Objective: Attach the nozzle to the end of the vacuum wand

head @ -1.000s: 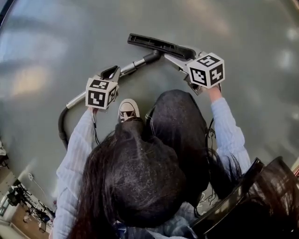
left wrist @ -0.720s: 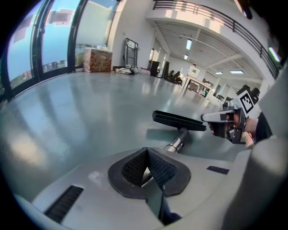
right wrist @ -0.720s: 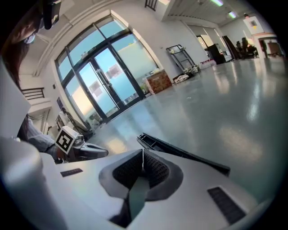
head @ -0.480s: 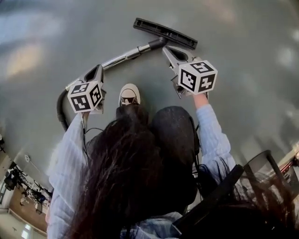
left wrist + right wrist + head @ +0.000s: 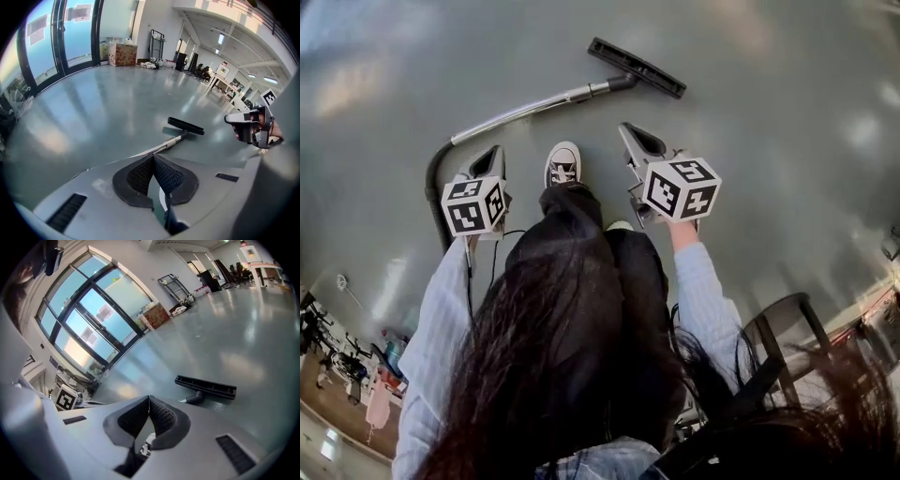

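Note:
The black floor nozzle [image 5: 637, 67] sits on the end of the silver wand [image 5: 525, 107], and both lie on the grey floor ahead of me. A black hose [image 5: 434, 192] curves off the wand's near end. My left gripper [image 5: 490, 152] hangs shut and empty above the hose end, clear of the wand. My right gripper [image 5: 626, 129] is shut on nothing, short of the nozzle. In the left gripper view the pads [image 5: 140, 174] meet, with the nozzle [image 5: 185, 125] and wand [image 5: 165, 144] beyond. The right gripper view shows the nozzle [image 5: 205, 386] past its closed pads [image 5: 161, 417].
A person's shoe [image 5: 562, 166] stands between the two grippers, just below the wand. A dark chair frame [image 5: 783, 323] is at the lower right. Glass walls [image 5: 56, 42], a cardboard box [image 5: 123, 54] and desks [image 5: 227, 84] are far off across the open floor [image 5: 769, 141].
Both grippers have drawn back and up from the wand and nozzle, which now lie alone on the floor. The right jaws have closed, and the left ones too.

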{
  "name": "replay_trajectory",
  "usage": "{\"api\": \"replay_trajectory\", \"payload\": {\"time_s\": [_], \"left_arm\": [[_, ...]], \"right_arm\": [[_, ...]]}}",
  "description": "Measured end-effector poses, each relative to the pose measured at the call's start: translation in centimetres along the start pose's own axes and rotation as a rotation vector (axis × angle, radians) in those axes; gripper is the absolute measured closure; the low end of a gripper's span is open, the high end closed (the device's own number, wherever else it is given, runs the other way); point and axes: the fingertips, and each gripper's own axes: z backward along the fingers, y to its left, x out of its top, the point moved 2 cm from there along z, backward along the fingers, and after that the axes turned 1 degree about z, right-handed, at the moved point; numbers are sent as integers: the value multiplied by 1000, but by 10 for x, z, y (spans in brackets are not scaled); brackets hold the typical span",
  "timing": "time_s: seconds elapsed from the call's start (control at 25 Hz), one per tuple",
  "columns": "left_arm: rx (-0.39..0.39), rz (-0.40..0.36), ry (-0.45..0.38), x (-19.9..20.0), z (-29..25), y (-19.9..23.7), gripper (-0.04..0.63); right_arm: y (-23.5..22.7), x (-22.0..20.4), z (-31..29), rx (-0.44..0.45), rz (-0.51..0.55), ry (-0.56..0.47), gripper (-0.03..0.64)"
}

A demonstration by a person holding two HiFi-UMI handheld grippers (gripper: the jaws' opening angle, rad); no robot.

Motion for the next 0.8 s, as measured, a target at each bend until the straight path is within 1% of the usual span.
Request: {"api": "replay_trajectory", "payload": {"time_s": [0.2, 0.28, 0.36, 0.44, 0.52, 0.68, 0.8], "left_arm": [[-61, -67, -9, 33, 93, -61, 589], [-107, -65, -11, 50, 134, -89, 589], [-152, -48, -28, 74, 170, -115, 589], [-179, -32, -67, 98, 204, -135, 589], [-188, -19, -125, 122, 238, -156, 589], [-195, 5, -245, 158, 329, -215, 589], [-201, -30, -307, 170, 401, -254, 589]], "right_arm": [[72, 29, 81, 19, 8, 21, 609], [99, 43, 116, 15, 6, 19, 609], [123, 61, 150, 8, -4, 17, 609], [145, 76, 178, 5, -7, 11, 609], [165, 87, 208, 0, 1, 0, 609], [205, 104, 296, -36, 4, -40, 609], [240, 116, 361, -56, -13, -83, 609]]}}
